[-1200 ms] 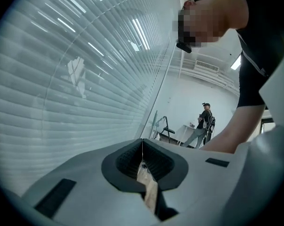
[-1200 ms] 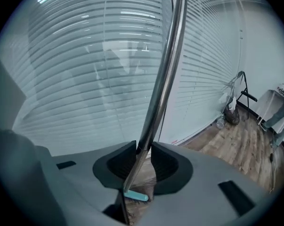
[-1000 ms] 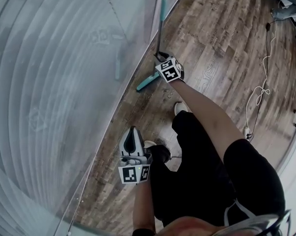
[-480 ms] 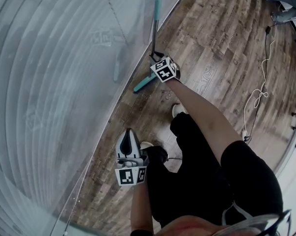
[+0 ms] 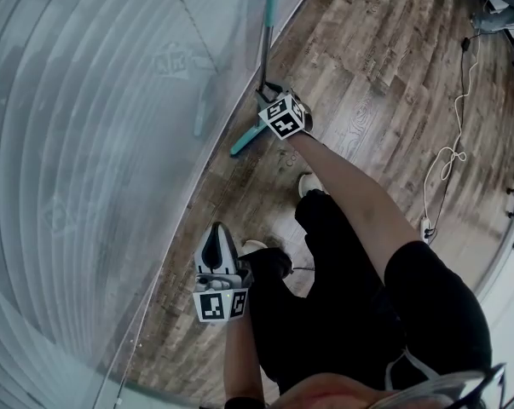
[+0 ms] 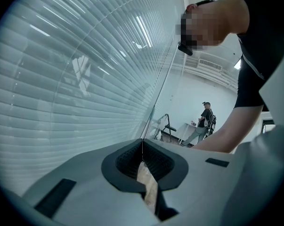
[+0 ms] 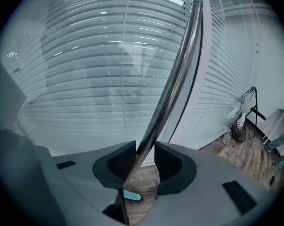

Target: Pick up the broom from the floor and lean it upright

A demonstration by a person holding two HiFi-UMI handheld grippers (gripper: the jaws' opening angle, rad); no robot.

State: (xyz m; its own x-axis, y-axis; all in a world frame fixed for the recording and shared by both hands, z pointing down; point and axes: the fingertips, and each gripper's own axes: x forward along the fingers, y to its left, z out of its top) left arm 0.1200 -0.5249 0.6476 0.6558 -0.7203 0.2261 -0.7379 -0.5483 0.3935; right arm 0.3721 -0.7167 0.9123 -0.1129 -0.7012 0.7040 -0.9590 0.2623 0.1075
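The broom [image 5: 262, 58] has a shiny silver stick and a blue-green head, near the top middle. The floor [image 5: 384, 75] is brown wood with streaky planks. The blinds [image 5: 86, 143] at left are pale grey stripes. The cord [image 5: 451, 155] at right is white.

We hold our left gripper [image 6: 142, 144] close beside the slatted blinds [image 6: 61, 79], its jaws pressed together with nothing between them. Right of the blinds our bare forearm [image 6: 226, 131] reaches down. Past the blinds' far end, another person [image 6: 206, 121] stands.
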